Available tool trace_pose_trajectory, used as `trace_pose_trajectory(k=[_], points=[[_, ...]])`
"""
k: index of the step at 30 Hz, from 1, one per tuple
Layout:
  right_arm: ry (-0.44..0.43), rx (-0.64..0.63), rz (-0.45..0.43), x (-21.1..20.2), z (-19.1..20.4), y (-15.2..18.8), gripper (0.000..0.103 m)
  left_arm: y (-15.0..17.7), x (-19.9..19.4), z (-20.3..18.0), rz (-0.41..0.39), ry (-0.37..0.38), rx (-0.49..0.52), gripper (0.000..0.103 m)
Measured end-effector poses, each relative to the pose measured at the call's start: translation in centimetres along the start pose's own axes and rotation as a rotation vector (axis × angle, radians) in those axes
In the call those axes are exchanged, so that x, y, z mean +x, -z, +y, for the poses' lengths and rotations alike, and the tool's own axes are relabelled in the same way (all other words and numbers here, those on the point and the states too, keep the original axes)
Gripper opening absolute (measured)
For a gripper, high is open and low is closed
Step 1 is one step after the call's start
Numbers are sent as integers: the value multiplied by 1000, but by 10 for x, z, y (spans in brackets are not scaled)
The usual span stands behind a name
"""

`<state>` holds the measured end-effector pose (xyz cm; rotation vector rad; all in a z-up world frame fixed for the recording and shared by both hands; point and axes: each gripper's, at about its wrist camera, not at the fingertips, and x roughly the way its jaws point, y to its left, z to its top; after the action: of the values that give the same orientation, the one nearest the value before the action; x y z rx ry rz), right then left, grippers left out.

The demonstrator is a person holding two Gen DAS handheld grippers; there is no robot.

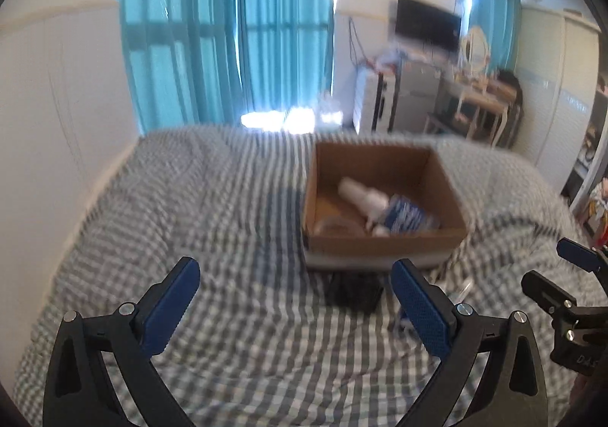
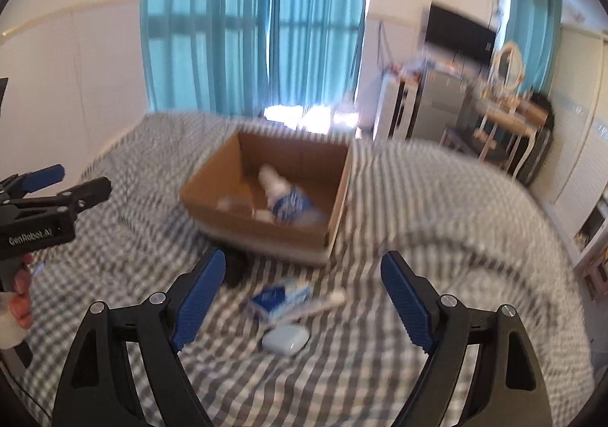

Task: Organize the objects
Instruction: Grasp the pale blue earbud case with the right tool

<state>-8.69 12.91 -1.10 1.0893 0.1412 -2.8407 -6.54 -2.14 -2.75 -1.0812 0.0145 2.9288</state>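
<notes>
An open cardboard box [image 1: 383,244] [image 2: 262,225] sits on the checked bed. Inside it lie a white bottle with a blue label [image 1: 376,204] [image 2: 283,195] and another pale item. In front of the box a black object [image 1: 353,292] [image 2: 235,269] rests on the cover. Nearer to me in the right wrist view lie a blue and white packet [image 2: 279,298], a white stick-like item [image 2: 323,305] and a white earbud case [image 2: 285,339]. My left gripper [image 1: 294,299] is open over the bed, short of the black object. My right gripper [image 2: 300,298] is open above the small items, with nothing held.
The grey and white checked bed cover [image 1: 190,206] [image 2: 437,206] fills the foreground. Blue curtains [image 1: 228,28] hang behind the bed. To the right stand a fridge [image 1: 414,96], a wall screen [image 1: 427,26] and a vanity table [image 1: 482,92]. A hand [image 2: 21,298] holds the left gripper.
</notes>
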Motion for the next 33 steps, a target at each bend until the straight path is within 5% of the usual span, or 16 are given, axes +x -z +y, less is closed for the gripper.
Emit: trace_pose_trajectory(k=[6,10,13,20,33], points=[[2,-20,134,63,8,30,84,40,63,-13,145,19,6,103],[7,-62,241,96,18,52,82,64,82,-14,190,-7,35,103],[-7,-90,314,116,24,63,68,73,91,-15,223,-6,51,103],[12,-138,400,142,35,74,67,79,99,-17,241,5,77,103],[-2,-110,362,123,31,69,56,80,107,-15,282,29,70,103]])
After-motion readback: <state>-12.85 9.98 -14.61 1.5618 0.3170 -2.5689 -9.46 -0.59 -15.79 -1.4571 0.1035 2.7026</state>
